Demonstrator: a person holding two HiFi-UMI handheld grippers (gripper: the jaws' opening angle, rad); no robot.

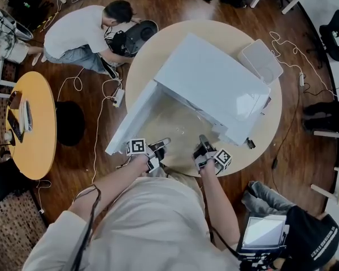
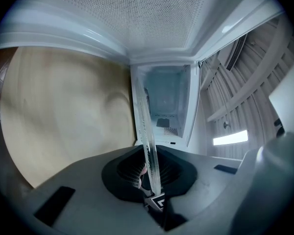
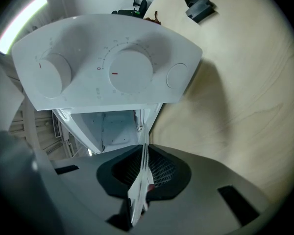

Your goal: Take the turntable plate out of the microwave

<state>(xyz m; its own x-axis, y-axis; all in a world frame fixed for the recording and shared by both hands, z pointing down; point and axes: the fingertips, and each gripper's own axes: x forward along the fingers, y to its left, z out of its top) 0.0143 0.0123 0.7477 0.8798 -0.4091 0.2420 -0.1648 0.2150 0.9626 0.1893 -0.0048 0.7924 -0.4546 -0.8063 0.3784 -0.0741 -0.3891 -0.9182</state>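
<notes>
A white microwave stands on the round wooden table with its door swung open to the left. The clear glass turntable plate lies level in front of the open cavity, held at its near rim from both sides. My left gripper is shut on the plate's left edge, my right gripper on its right edge. The left gripper view has the plate edge-on in the left gripper, with the cavity behind. In the right gripper view the plate is clamped in the right gripper below the control panel.
A clear plastic box sits on the table behind the microwave, a small black object by its right corner. One person crouches on the floor at upper left. An orange table stands left; someone with a tablet sits at lower right.
</notes>
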